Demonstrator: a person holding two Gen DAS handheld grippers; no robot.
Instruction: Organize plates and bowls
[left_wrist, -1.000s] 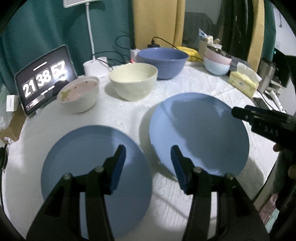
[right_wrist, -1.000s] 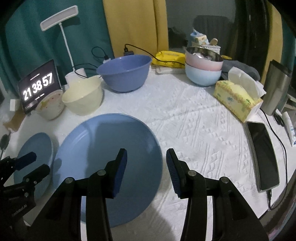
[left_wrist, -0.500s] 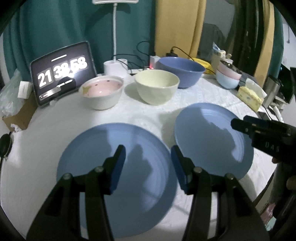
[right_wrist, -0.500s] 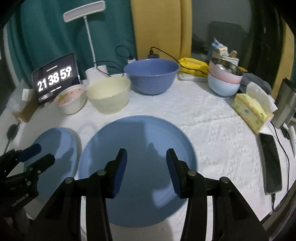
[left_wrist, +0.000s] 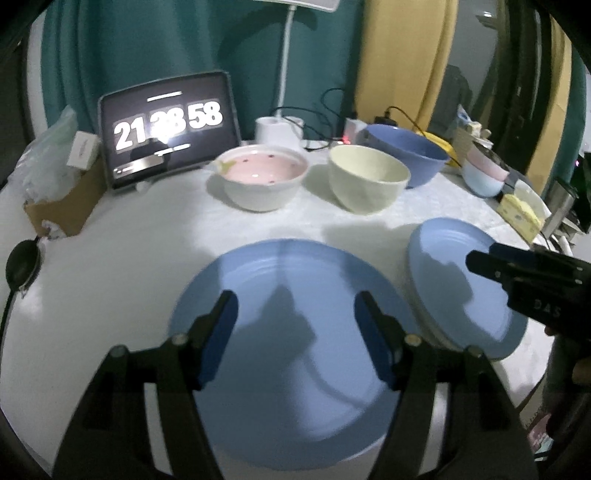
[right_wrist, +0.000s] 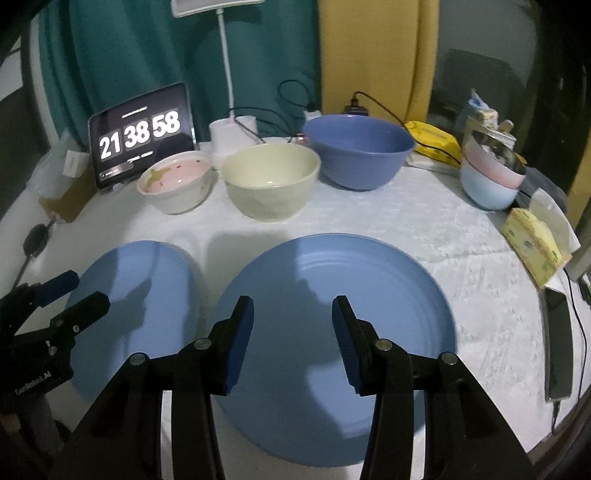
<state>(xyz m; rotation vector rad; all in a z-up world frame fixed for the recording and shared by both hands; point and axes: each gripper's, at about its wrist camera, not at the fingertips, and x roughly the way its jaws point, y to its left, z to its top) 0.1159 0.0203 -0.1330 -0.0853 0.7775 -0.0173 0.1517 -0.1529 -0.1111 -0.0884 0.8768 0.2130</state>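
Observation:
Two blue plates lie side by side on the white tablecloth. My left gripper (left_wrist: 295, 299) hovers over the left plate (left_wrist: 291, 369); its jaws are opening and nothing is between them. My right gripper (right_wrist: 292, 302) stands open and empty above the larger right plate (right_wrist: 388, 295). Each gripper shows in the other's view: the right gripper (left_wrist: 484, 256) over the right plate (left_wrist: 454, 288), the left gripper (right_wrist: 85, 290) over the left plate (right_wrist: 147, 295). Behind stand a pink-lined bowl (right_wrist: 177, 184), a cream bowl (right_wrist: 271, 181) and a blue bowl (right_wrist: 360, 151).
Stacked pink and pale-blue bowls (right_wrist: 491, 177) sit at the back right. A tablet clock (right_wrist: 142, 136) and a lamp base (right_wrist: 232, 133) stand at the back, a cardboard box (left_wrist: 62, 206) at the left. A tissue pack (right_wrist: 535, 243) and a phone (right_wrist: 559, 347) lie near the right edge.
Both grippers have shifted sideways, so each plate now sits centred under its own gripper. The left jaws have spread wider. The right jaws keep the same gap.

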